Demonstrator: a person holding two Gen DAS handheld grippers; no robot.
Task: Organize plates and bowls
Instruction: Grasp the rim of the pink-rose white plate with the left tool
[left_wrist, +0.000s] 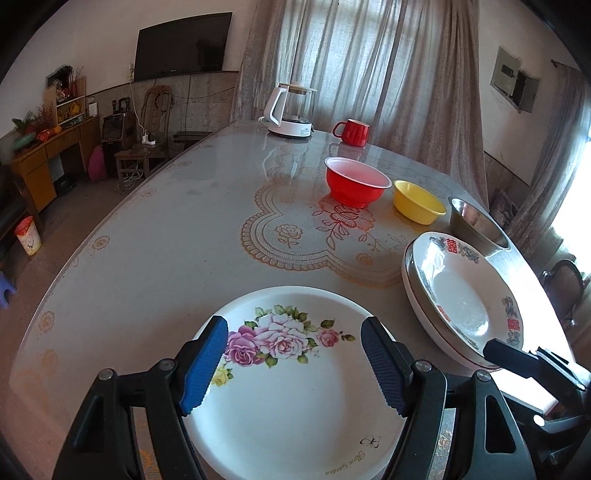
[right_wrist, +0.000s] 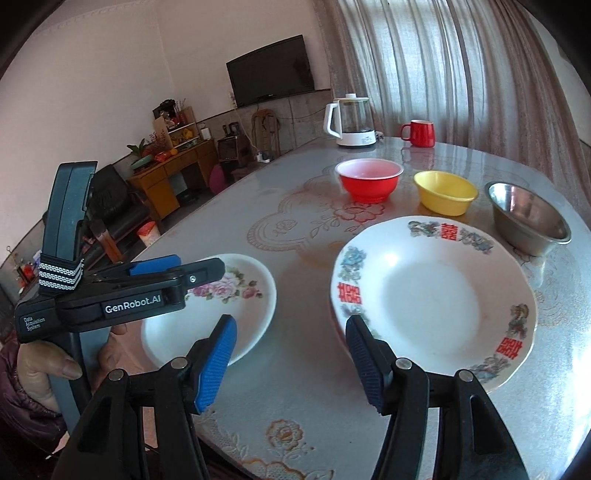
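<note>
Across the glossy table (left_wrist: 155, 236) (lace-patterned), curtains (left_wrist: 369, 55) and television (left_wrist: 183, 46).

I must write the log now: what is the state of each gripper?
Left gripper: open, holding nothing, over the white rose-patterned plate.
Right gripper: open, holding nothing, beside the white plate with red characters.

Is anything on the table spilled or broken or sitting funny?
Nothing looks spilled or broken. The one oddity: the rose plate sits alone instead of on the plate stack beside it. The red bowl, yellow bowl and steel bowl stand upright in a row, not nested.
</note>
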